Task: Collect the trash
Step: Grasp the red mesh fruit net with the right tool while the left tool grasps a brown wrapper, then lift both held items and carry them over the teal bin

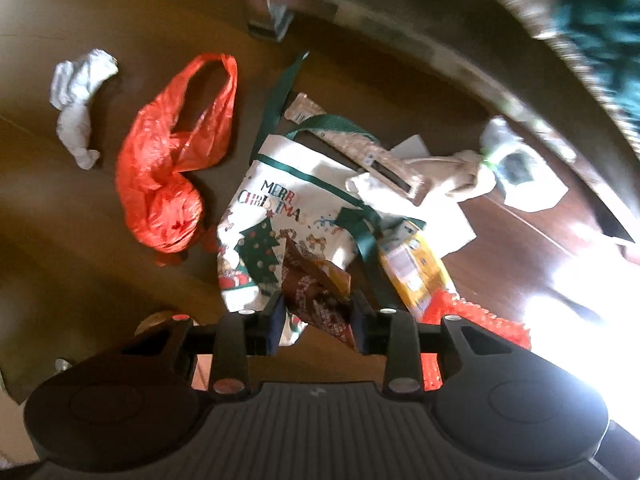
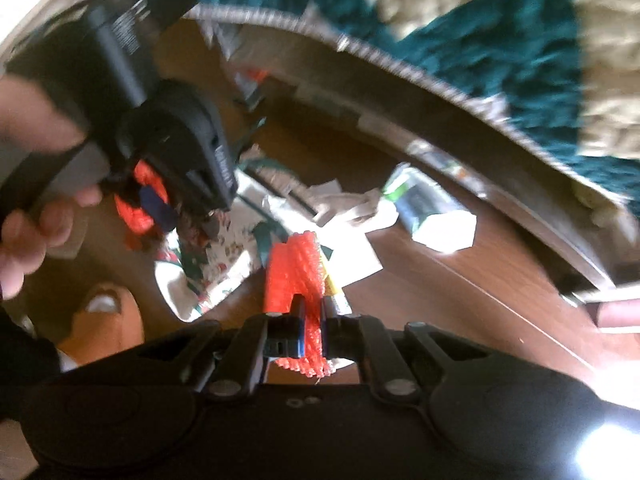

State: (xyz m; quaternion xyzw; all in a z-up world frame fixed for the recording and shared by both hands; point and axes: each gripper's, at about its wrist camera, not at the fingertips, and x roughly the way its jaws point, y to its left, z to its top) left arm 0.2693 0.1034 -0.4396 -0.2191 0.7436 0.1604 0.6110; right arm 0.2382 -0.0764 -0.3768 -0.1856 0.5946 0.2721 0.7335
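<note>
Left hand-held gripper (image 1: 318, 312) clamps a brown crinkled snack wrapper (image 1: 316, 284); right hand-held gripper (image 2: 312, 314) clamps a red foam mesh sleeve (image 2: 294, 268).

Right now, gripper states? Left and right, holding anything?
Left gripper: closed on a brown patterned wrapper.
Right gripper: closed on a piece of red foam netting.

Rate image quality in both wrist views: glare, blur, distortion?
Left wrist: blown-out sun glare at lower right washes out the floor; red plastic bag and Christmas tote are fairly sharp, the rug smeared. Right wrist: heavy motion blur on the rug and the left gripper; the red foam net stays readable; small glare at bottom right. Both show fisheye bending.
</note>
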